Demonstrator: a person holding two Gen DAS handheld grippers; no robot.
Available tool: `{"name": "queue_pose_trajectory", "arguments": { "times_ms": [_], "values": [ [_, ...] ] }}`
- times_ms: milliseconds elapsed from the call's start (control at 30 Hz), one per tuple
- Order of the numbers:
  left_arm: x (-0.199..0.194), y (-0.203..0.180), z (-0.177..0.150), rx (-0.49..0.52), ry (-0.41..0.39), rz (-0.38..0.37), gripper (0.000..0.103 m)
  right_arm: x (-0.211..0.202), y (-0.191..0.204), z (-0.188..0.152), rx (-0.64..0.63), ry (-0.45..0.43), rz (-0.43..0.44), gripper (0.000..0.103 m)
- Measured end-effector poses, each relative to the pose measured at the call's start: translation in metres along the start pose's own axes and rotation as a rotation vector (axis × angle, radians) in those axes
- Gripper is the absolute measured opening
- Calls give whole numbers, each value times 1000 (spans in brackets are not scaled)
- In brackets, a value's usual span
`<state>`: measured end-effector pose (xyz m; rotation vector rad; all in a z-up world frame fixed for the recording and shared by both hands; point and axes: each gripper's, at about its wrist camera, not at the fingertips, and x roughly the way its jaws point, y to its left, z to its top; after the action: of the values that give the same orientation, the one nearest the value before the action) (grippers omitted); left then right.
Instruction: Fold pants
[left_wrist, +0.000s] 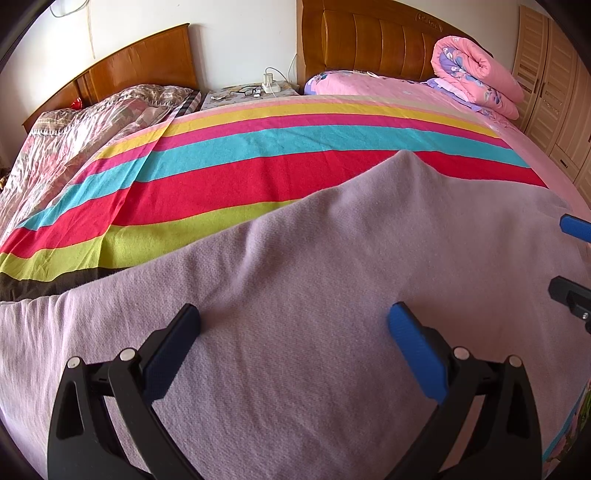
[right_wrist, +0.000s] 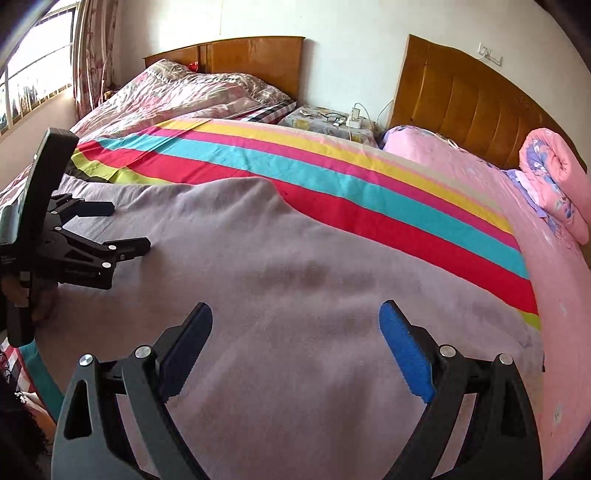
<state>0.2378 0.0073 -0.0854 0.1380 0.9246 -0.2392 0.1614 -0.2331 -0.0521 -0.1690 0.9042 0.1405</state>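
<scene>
Pale lilac pants (left_wrist: 314, 277) lie spread flat over the striped blanket on the bed, filling the near half of both views (right_wrist: 295, 295). My left gripper (left_wrist: 293, 317) hovers over the cloth, open, with nothing between its blue pads. From the right wrist view the left gripper (right_wrist: 131, 227) shows at the left edge, held by a hand. My right gripper (right_wrist: 295, 317) is open above the pants, empty; its fingertips (left_wrist: 574, 227) poke in at the right edge of the left wrist view.
A rainbow-striped blanket (left_wrist: 258, 155) covers the bed beyond the pants. A rolled pink quilt (left_wrist: 476, 74) sits by the wooden headboard (left_wrist: 369, 40). A nightstand (left_wrist: 251, 92) with glasses and a charger stands between two beds. A wardrobe (left_wrist: 554, 92) is at right.
</scene>
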Motion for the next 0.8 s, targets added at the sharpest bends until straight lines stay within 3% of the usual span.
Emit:
{"name": "queue_pose_trajectory", "arguments": {
  "times_ms": [67, 267, 667, 733, 800],
  "values": [
    [0, 0, -1, -2, -1, -3, 102, 18, -2, -9, 7, 56, -38, 88],
    [0, 1, -1, -2, -1, -6, 102, 24, -33, -19, 171, 52, 40, 90],
    [-1, 1, -1, -4, -1, -11, 102, 30, -29, -16, 156, 69, 12, 92],
    [-3, 4, -2, -10, -1, -35, 102, 31, -27, -14, 152, 83, 0, 92],
    [-14, 16, -3, -62, -8, -109, 102, 31, -22, -7, 151, 127, -41, 92]
  ]
}}
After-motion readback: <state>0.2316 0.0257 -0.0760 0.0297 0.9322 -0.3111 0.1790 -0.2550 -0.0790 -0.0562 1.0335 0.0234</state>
